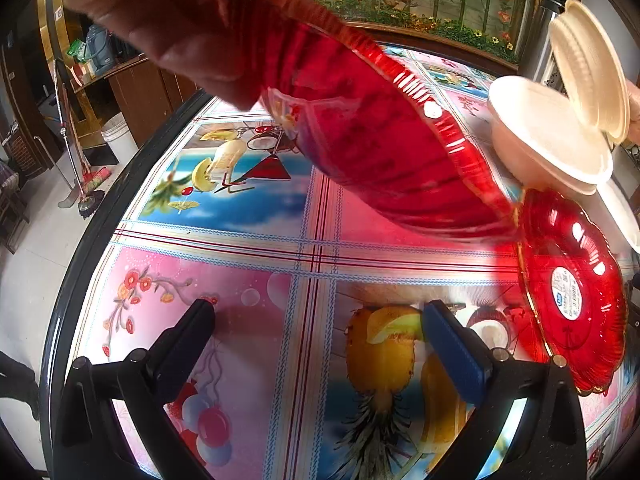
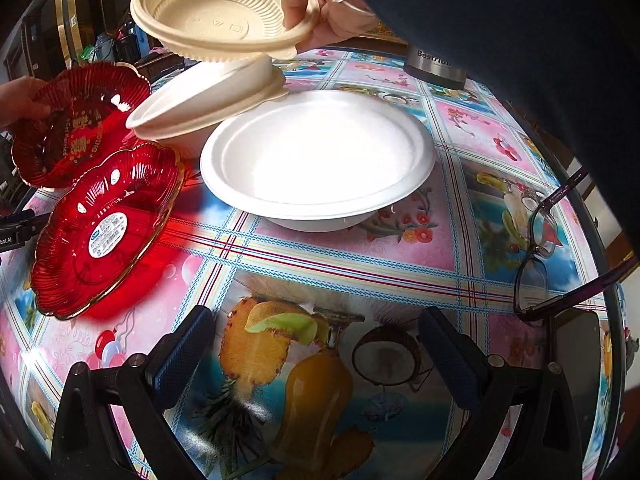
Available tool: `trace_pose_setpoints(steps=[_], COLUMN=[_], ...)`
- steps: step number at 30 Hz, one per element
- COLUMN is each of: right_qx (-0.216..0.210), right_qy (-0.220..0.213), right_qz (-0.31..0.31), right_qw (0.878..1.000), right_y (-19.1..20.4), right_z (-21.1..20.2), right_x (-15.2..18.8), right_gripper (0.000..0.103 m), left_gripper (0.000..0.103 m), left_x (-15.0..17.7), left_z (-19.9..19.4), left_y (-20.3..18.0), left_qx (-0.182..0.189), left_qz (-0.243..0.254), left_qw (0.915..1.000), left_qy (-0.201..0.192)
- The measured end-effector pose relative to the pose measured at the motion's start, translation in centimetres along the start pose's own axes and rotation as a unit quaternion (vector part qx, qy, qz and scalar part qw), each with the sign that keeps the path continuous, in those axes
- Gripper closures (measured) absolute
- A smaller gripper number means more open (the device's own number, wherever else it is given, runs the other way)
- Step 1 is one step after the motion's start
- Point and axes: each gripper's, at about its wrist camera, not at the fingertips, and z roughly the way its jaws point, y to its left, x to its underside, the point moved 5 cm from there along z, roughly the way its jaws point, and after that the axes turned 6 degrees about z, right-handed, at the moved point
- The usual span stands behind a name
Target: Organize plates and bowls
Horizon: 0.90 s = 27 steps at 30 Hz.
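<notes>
Both grippers just sitting low over the counter (image 2: 360,264), jaws wide open and holding nothing: left gripper (image 1: 318,320), right gripper (image 2: 316,326).

Actual handling done by bare hands. One hand (image 2: 18,100) gripping a tilted red glass plate (image 2: 76,120) out by the counter's left edge, gold lettering inside, only "WEDDING" and "Get Married" sort of readable. Second red plate (image 2: 104,232) flat on the counter right below it, rims just about touching, white and blue barcode sticker in the middle, print too small to read.

Other hand (image 2: 320,4) holding a cream bowl (image 2: 216,12) up in the air above another cream bowl (image 2: 200,104) lying tipped against the rim of a big white bowl (image 2: 320,152) mid-counter.

Far edge: steel flask (image 2: 434,66) with "Bestrful"-ish lettering, can't quite make it out. Right edge: glasses (image 2: 536,248), folded out. "bot.AI" visible on the black gear at far left.
</notes>
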Motion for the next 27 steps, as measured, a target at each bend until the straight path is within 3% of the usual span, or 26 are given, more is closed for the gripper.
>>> trace_pose_setpoints(steps=[27], right_qx=[0.000], right_qy=[0.000], right_qz=[0.000], right_qw=[1.000], right_y=[0.06], right_z=[-0.05], right_x=[0.05], right_gripper=[0.000], left_gripper=[0.000], left_x=[0.10], left_z=[-0.25], left_y=[0.09], left_qx=[-0.001], left_qz=[0.000], left_qw=[1.0000], left_qy=[0.000])
